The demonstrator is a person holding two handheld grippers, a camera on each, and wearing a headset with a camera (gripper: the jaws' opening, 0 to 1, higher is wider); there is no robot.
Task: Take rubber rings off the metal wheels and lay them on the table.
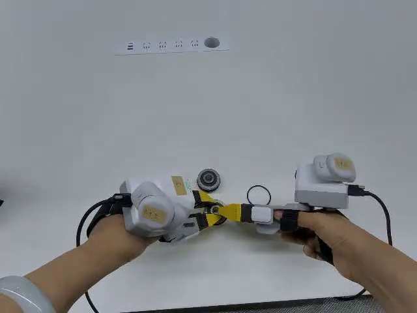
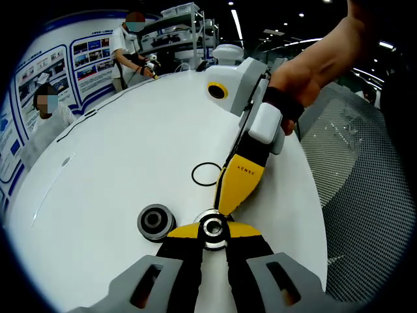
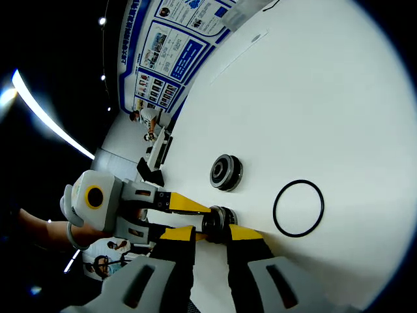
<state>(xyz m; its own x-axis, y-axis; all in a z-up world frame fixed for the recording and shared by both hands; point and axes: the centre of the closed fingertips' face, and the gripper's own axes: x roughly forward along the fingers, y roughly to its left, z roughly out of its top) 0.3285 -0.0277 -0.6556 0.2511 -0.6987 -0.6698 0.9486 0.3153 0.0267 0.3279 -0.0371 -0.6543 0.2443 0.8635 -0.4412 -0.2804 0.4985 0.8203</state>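
Left tongs (image 2: 213,229) and right tongs (image 3: 217,229) both clamp one wheel (image 3: 217,220) near the bench's (image 1: 195,117) front edge. Its rubber ring should be thin, stretchy: pinch at the rim. Loose ring (image 1: 258,194) lies alongside.

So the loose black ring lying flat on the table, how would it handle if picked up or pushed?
The rubber ring looks like a thin open loop, so it is probably light and floppy, sagging from a claw. Lying flat on the table, it would likely slide or drag, not roll.
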